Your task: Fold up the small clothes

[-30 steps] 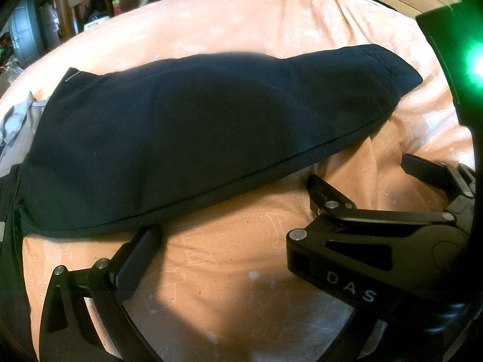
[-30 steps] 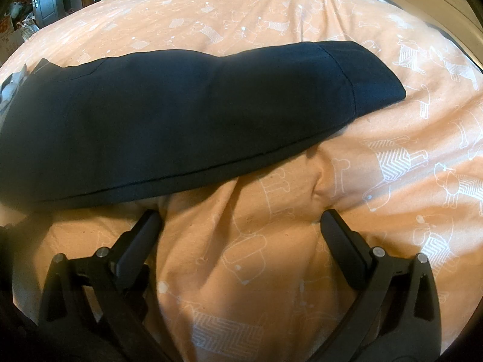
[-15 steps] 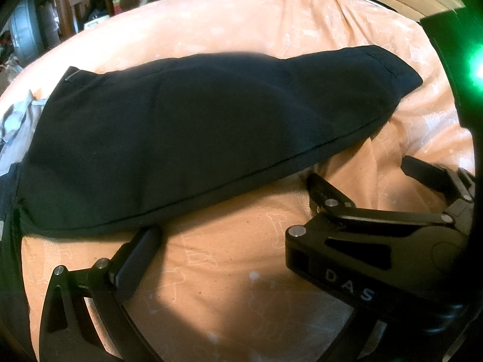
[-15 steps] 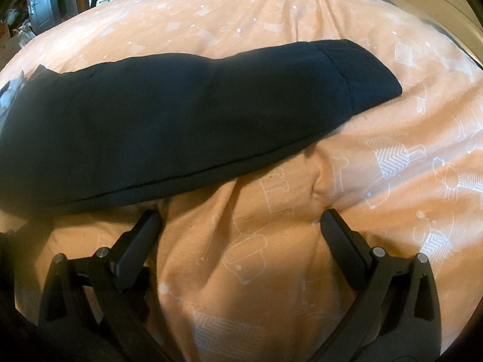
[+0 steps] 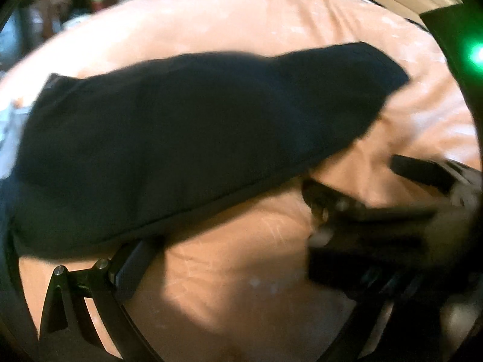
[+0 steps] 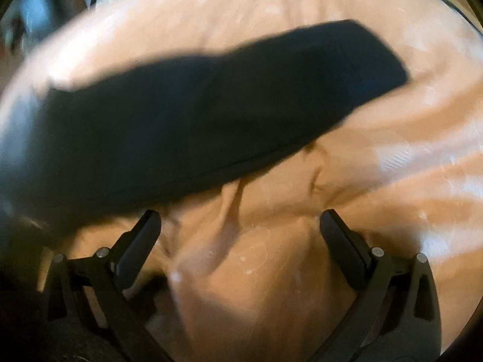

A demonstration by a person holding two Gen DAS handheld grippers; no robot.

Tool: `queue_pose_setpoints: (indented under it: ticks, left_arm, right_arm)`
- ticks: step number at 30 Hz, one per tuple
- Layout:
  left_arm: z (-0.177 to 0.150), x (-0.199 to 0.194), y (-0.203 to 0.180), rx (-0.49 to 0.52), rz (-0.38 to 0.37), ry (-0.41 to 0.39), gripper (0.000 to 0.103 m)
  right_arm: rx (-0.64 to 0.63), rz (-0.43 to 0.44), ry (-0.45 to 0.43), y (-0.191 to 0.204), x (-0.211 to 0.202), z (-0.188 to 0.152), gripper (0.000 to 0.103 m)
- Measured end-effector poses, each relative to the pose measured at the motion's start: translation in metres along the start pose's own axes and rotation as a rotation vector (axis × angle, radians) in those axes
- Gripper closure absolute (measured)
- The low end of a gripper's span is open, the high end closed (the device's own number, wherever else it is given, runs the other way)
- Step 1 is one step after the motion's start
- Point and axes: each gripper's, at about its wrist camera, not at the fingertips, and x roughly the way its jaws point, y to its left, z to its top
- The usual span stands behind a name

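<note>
Both views have gone motion-blurred since half a second ago, when they were sharp; the right gripper point(image 5: 377, 181), seen from the left wrist camera, has shifted and its "DAS" lettering, legible earlier, can no longer be read.

Left wrist view: the dark garment point(image 5: 196, 138), a folded black piece of clothing, lies flat on the peach bedsheet point(image 5: 241, 24), running from the lower left to a narrow end at the upper right. One finger point(image 5: 129, 268) of the left gripper lies at the garment's near edge, touching or just short of it; the blur does not settle which. The other left finger is hidden behind the right gripper, so whether the left fingers are apart cannot be told. A green light point(image 5: 475, 55) glows on a dark body at the right rim. Blurred clutter fills the far upper left.

Right wrist view: the right gripper point(image 6: 240, 229) has its fingers point(image 6: 341, 241) wide apart, holding nothing, over a wrinkled patch of bedsheet point(image 6: 271, 256) just in front of the garment point(image 6: 196, 120). The left-hand finger is near the garment's long edge. The left gripper does not appear in this view. No print or writing is readable in either view.
</note>
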Motion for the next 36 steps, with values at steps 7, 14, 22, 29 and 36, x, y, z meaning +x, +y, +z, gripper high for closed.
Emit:
queue_pose_setpoints:
  ticks: [7, 14, 22, 29, 36]
  left_arm:
    - [-0.002, -0.07, 0.032, 0.063, -0.158, -0.033, 0.0]
    - [-0.026, -0.244, 0.144, -0.047, -0.232, -0.307, 0.0]
    - [-0.11, -0.378, 0.24, -0.21, -0.404, -0.375, 0.0]
    - [-0.192, -0.415, 0.251, -0.156, -0.367, -0.385, 0.0]
    - [-0.223, -0.395, 0.335, -0.24, 0.017, -0.408, 0.0]
  right_arm:
    - [0.043, 0.232, -0.47, 0.01, -0.124, -0.003, 0.0]
    - [-0.154, 0.352, -0.694, 0.119, -0.221, -0.031, 0.0]
    - [-0.238, 0.474, -0.618, 0.213, -0.24, -0.083, 0.0]
    - [-0.23, 0.527, -0.476, 0.25, -0.232, -0.13, 0.0]
    - [-0.168, 0.534, -0.332, 0.278, -0.17, -0.16, 0.0]
